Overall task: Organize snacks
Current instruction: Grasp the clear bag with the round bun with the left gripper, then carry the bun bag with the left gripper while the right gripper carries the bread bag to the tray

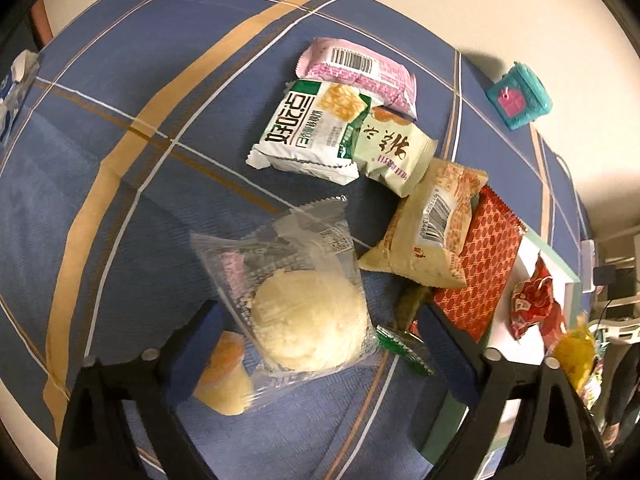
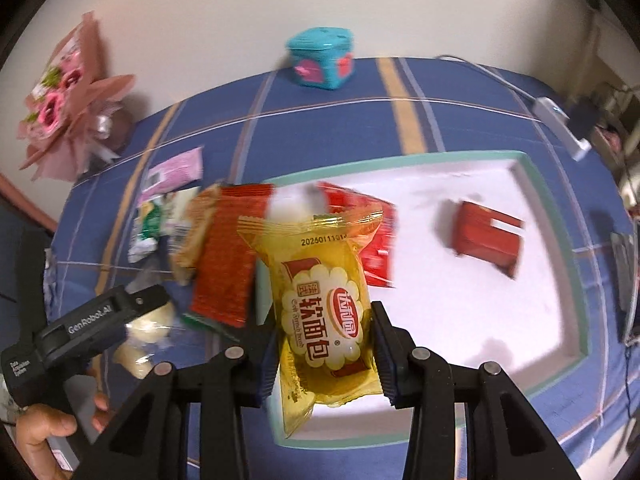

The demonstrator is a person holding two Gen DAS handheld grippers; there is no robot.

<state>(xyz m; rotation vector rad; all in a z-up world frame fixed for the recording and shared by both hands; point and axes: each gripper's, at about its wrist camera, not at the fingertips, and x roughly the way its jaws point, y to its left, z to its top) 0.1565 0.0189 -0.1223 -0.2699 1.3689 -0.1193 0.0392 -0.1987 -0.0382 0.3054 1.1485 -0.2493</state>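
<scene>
Snacks crowd a blue plaid cloth: right gripper (image 2: 326, 354) clamps a yellow soft-bread packet (image 2: 324, 312) low in frame, over the white tray (image 2: 520, 344); left gripper (image 1: 320, 344) gapes around a clear-wrapped pastry (image 1: 308, 320).

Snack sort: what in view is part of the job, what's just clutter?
Job:
- yellow bread pack, clamped in right gripper
- clear bun pack, between open left gripper fingers
- pink pack, green-white pack, pale green pack, beige pack, orange pack
- tray with red packs

Clutter:
- teal box
- bouquet
- cable
</scene>
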